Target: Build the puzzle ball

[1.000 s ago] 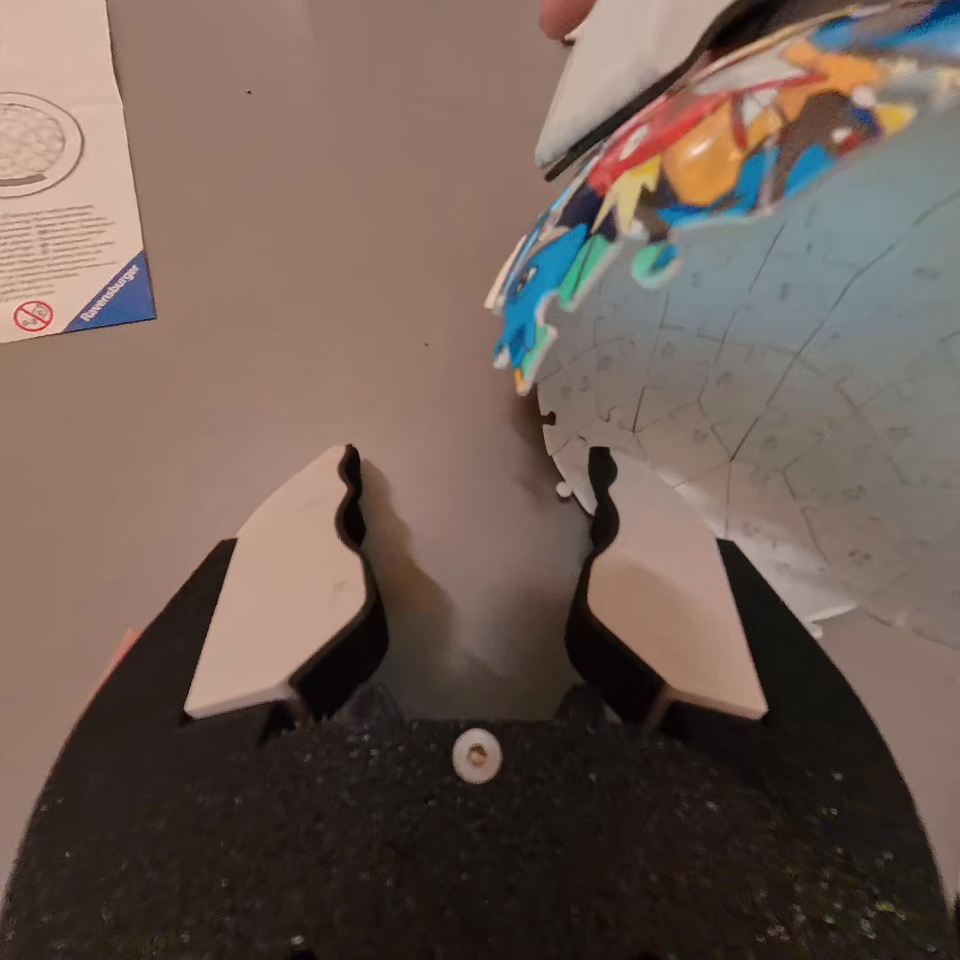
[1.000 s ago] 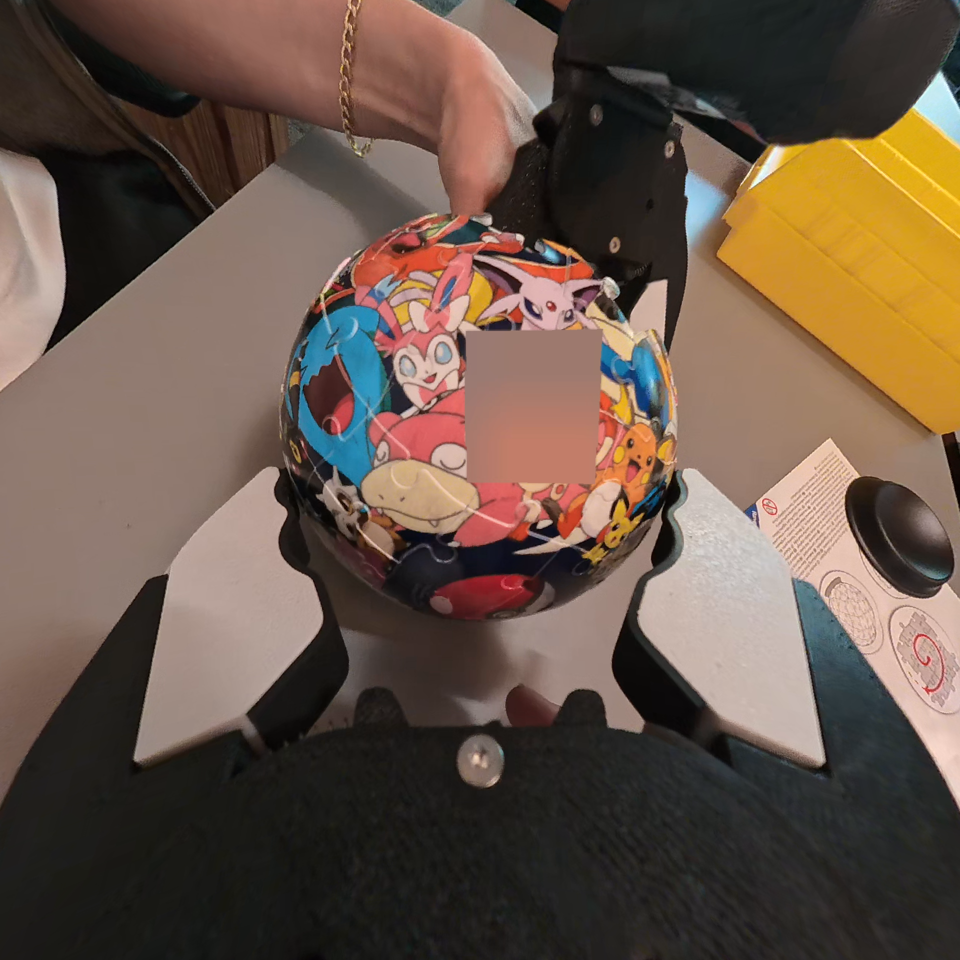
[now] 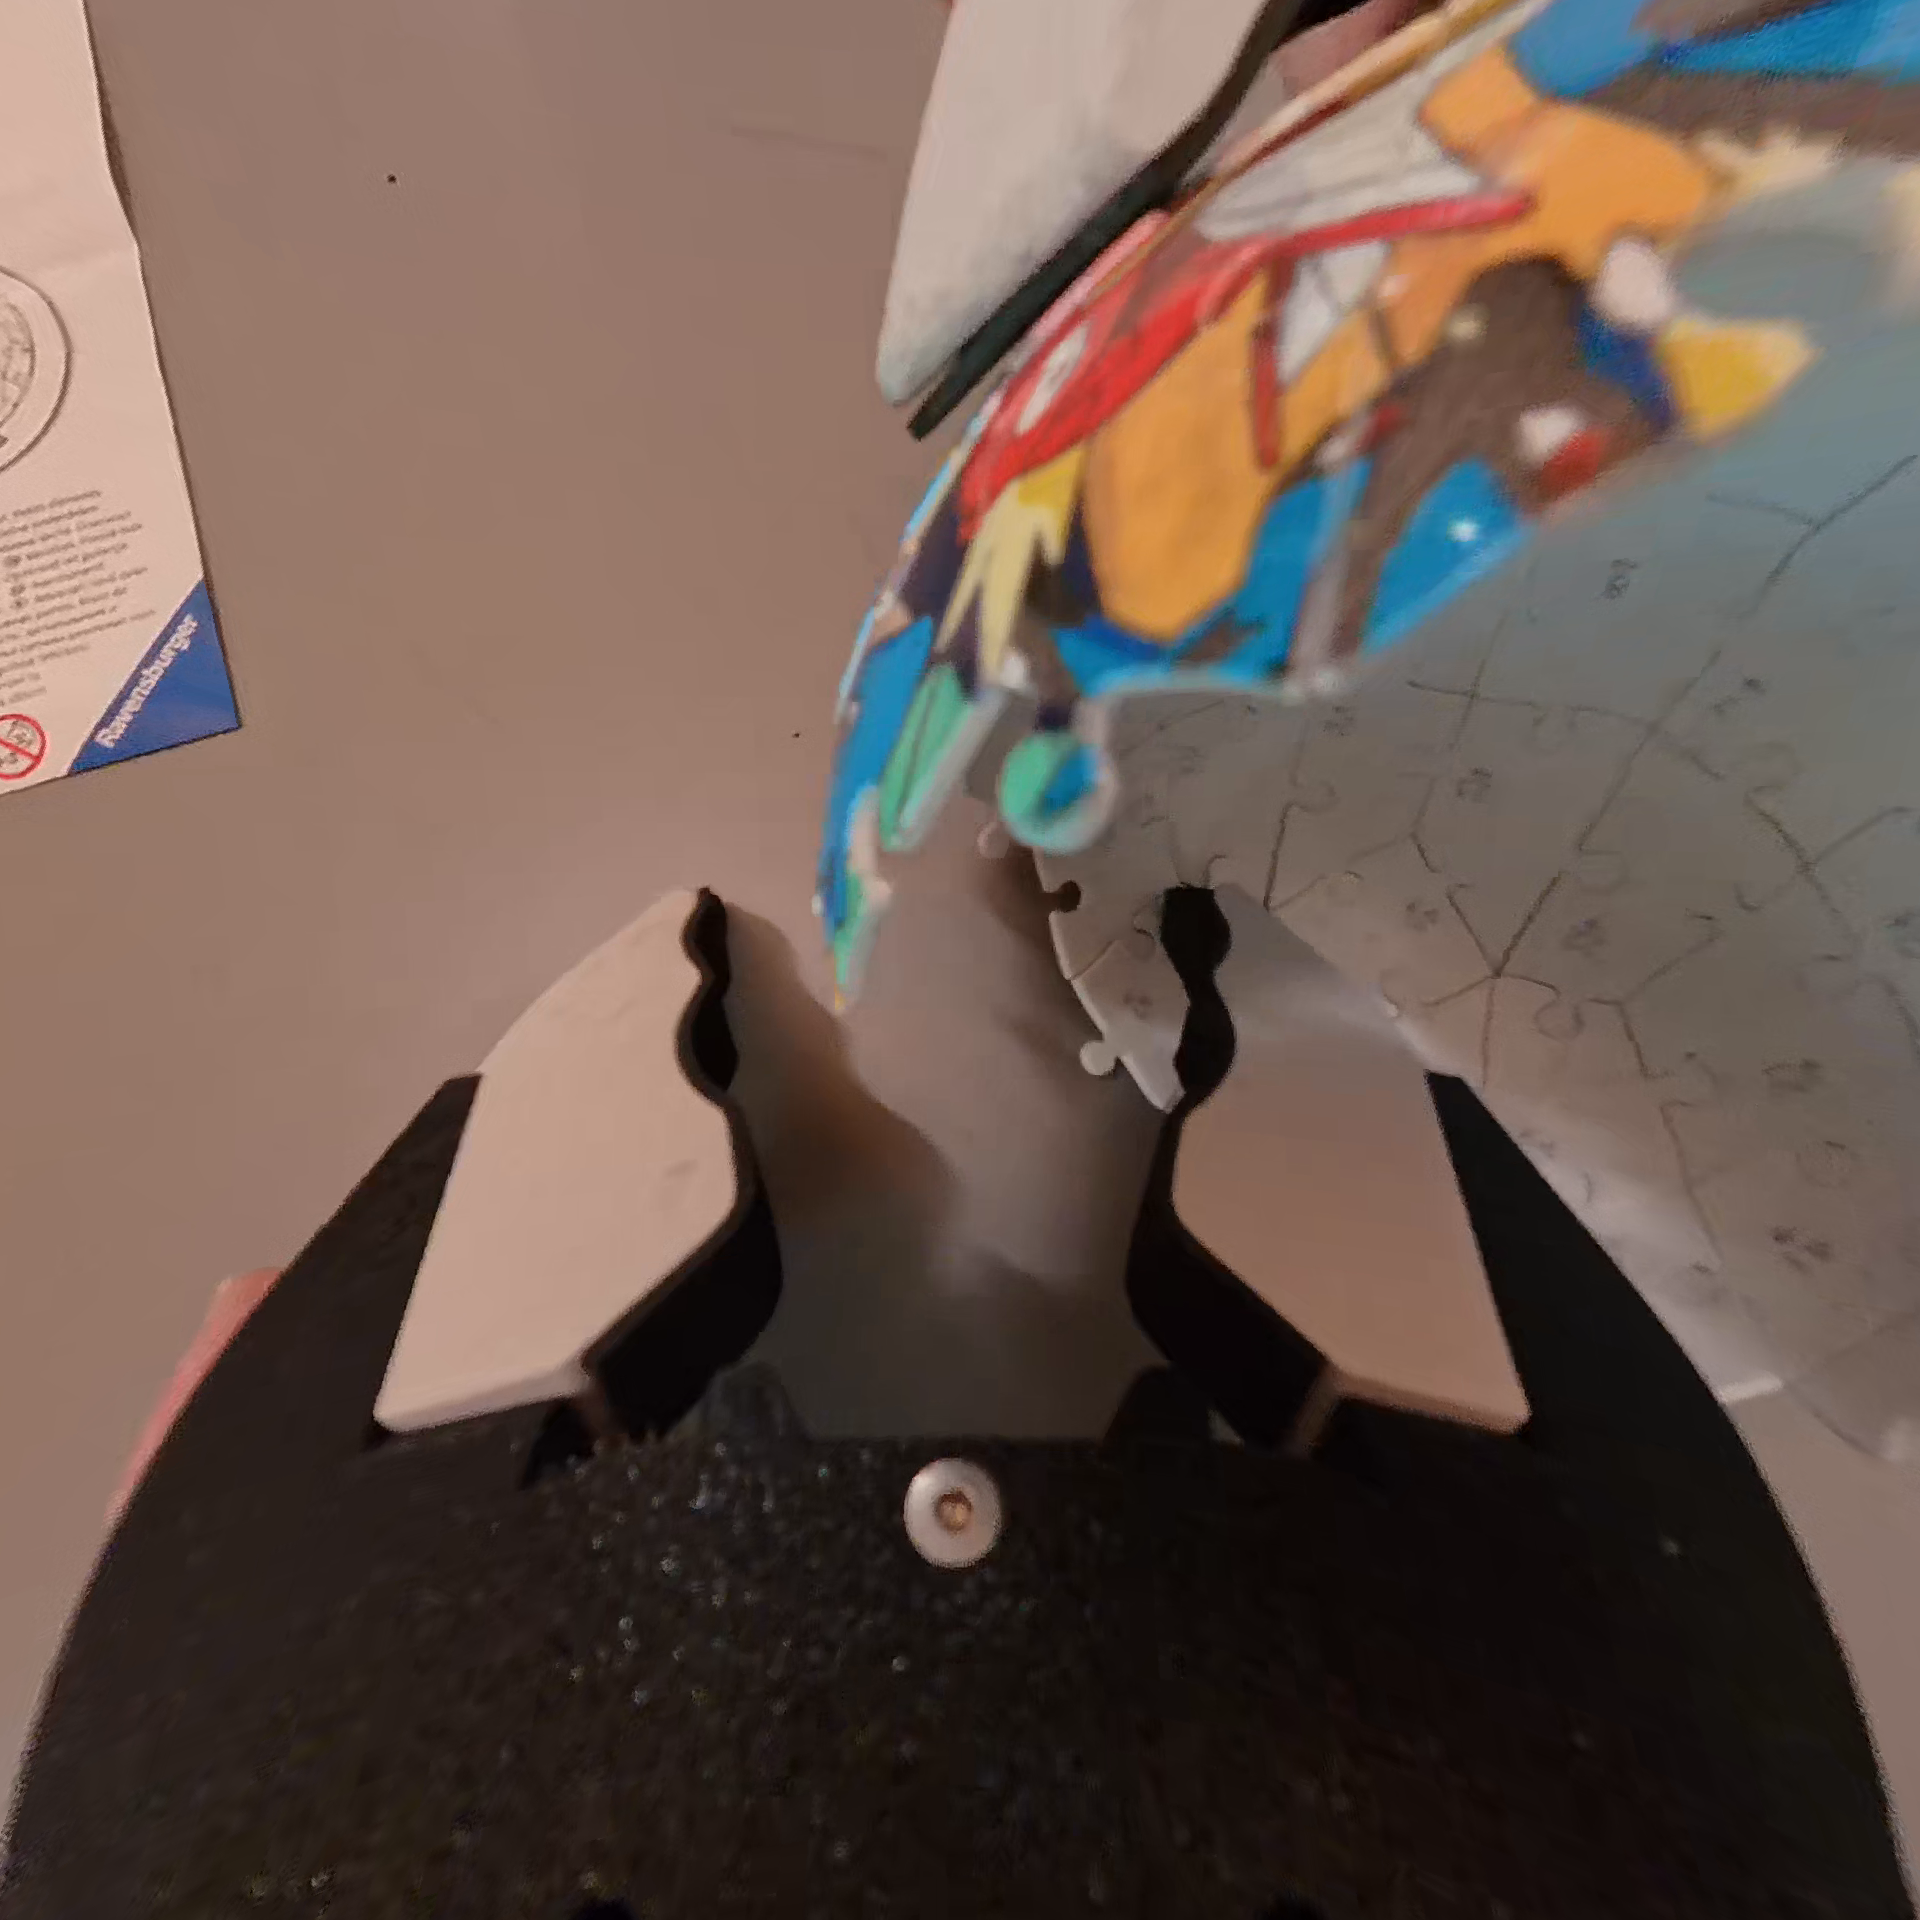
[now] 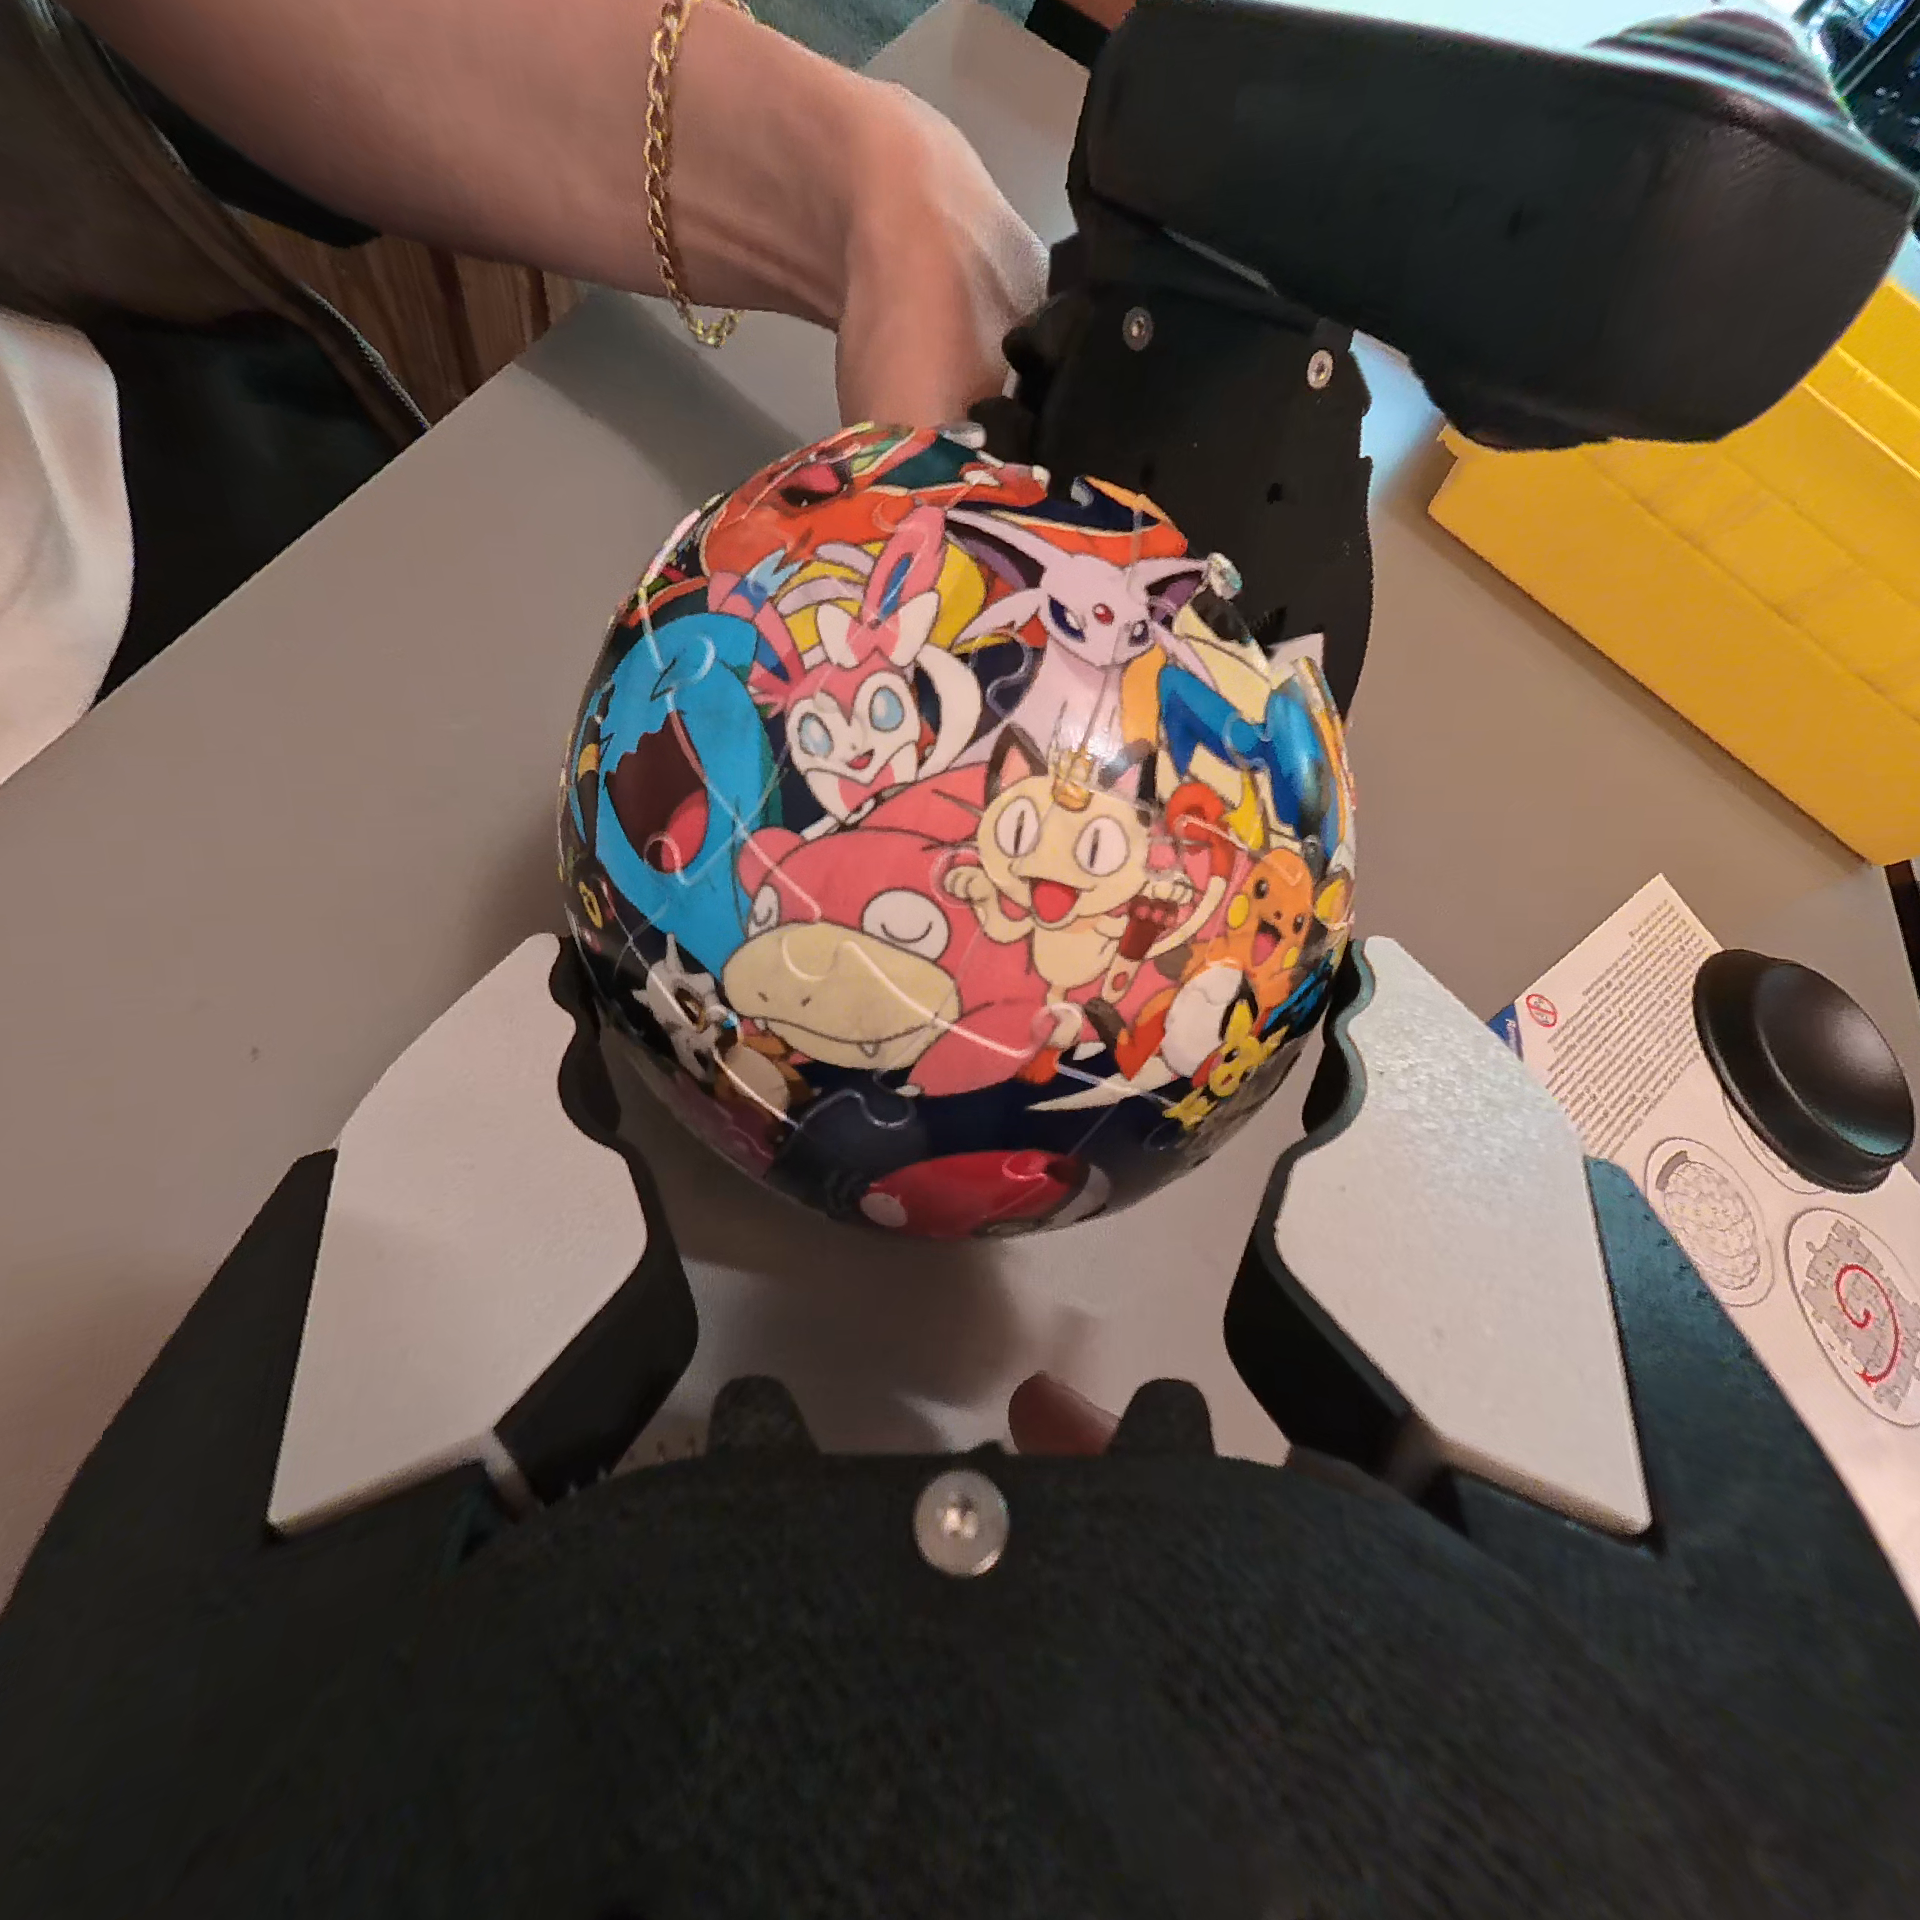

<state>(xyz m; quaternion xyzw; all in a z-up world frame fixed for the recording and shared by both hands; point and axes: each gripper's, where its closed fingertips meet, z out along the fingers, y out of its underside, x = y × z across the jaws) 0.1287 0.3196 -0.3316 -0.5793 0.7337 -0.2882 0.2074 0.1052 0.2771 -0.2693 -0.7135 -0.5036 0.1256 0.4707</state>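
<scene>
A plain grey bench (image 4: 260,831) carries the scene, with stacked yellow trays (image 4: 1704,644) at its far right edge and a folded instruction sheet (image 4: 1683,1101) lying near the right side; a black domed knob-like thing (image 4: 1813,1070) sits on that sheet. The puzzle ball (image 4: 956,842), covered in bright cartoon creatures, is between the two fingers of the right hand-held gripper (image 4: 956,997). Its jaws stand wide apart, about as wide as the ball, and their dark inner edges lie against the ball's lower flanks, gripping it.

Beyond the ball the left hand-held gripper (image 3: 940,935) comes in from the far side, held by a person's hand (image 4: 914,281) with a gold chain bracelet (image 4: 675,197) at the wrist. In the left wrist view its jaws are partly open with nothing between them. Its right finger (image 3: 1340,1195) touches or lies just beside the jagged edge of the ball's unfinished opening, where the pale grey inner faces of the pieces show. The printed outer rim of the ball curves above that opening, somewhat blurred. The same instruction sheet lies at the left edge of this view.
</scene>
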